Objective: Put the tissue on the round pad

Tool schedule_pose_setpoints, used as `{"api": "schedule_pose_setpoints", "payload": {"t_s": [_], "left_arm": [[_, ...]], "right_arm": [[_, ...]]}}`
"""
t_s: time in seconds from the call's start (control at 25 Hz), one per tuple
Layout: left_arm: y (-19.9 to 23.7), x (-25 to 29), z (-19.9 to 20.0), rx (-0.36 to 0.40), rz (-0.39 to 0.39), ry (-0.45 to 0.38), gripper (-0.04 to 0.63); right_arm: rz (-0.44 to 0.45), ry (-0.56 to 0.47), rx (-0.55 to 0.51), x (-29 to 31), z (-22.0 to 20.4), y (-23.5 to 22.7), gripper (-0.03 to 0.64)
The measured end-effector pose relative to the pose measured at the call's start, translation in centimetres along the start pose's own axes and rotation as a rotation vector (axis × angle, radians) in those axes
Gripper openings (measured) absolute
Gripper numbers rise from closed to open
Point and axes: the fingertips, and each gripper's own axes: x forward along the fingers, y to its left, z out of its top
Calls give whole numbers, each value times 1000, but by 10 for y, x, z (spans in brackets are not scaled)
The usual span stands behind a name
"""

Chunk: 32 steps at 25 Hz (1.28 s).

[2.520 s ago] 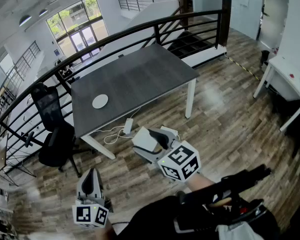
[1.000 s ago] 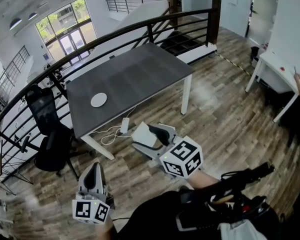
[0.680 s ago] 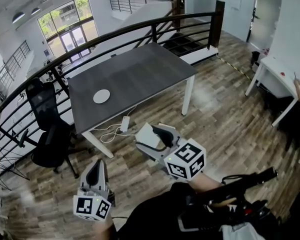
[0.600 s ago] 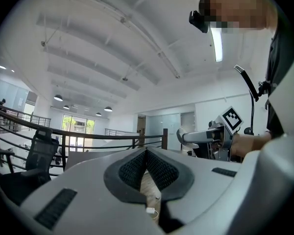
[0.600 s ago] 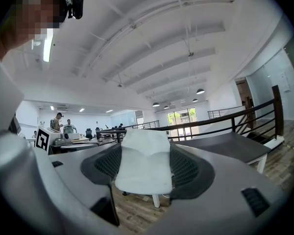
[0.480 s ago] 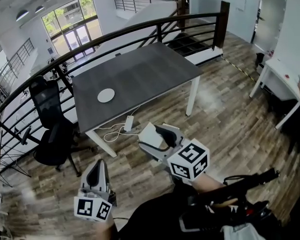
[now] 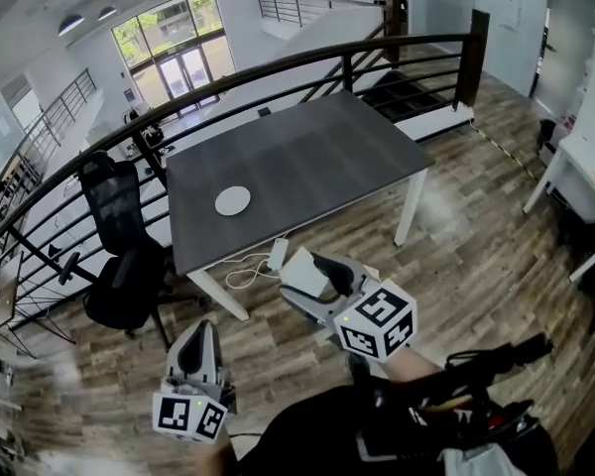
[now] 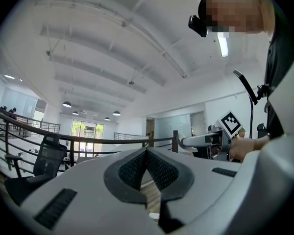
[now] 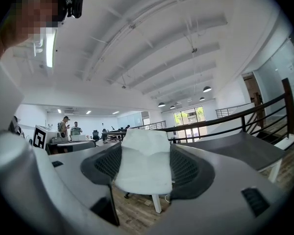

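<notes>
A white round pad (image 7: 232, 200) lies near the left end of a dark grey table (image 7: 317, 152), some way ahead of me. My right gripper (image 7: 315, 278) is held over the wooden floor in front of the table, shut on a white folded tissue (image 7: 301, 274). In the right gripper view the tissue (image 9: 144, 173) fills the gap between the jaws of that gripper (image 9: 146, 151). My left gripper (image 7: 196, 343) hangs lower left, well short of the table. Its jaws meet at the tips with nothing between them (image 8: 147, 153).
A black office chair (image 7: 119, 256) stands left of the table. A black railing (image 7: 278, 67) runs behind it. A white power strip (image 7: 278, 254) with cables lies under the table's front edge. A white desk (image 7: 593, 172) stands at the far right.
The table and pad have shifted rightward in the head view as the camera turned. Both grippers keep about the same pose, and the right one still holds the tissue.
</notes>
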Motion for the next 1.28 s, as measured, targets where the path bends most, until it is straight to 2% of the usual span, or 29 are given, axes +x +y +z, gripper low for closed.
{"api": "schedule_pose_setpoints", "payload": {"t_s": [0.28, 0.92, 1.12, 1.28], "left_arm": [[16, 38, 3, -19, 61, 8, 5], [22, 119, 3, 22, 147, 38, 5], [-1, 151, 13, 82, 107, 32, 5], [-8, 170, 5, 73, 132, 45, 5]], "right_arm": [[49, 9, 5, 33, 6, -36, 314], [104, 15, -13, 67, 18, -114, 314], [103, -14, 5, 63, 27, -150, 314], [128, -5, 9, 67, 26, -173, 314]]}}
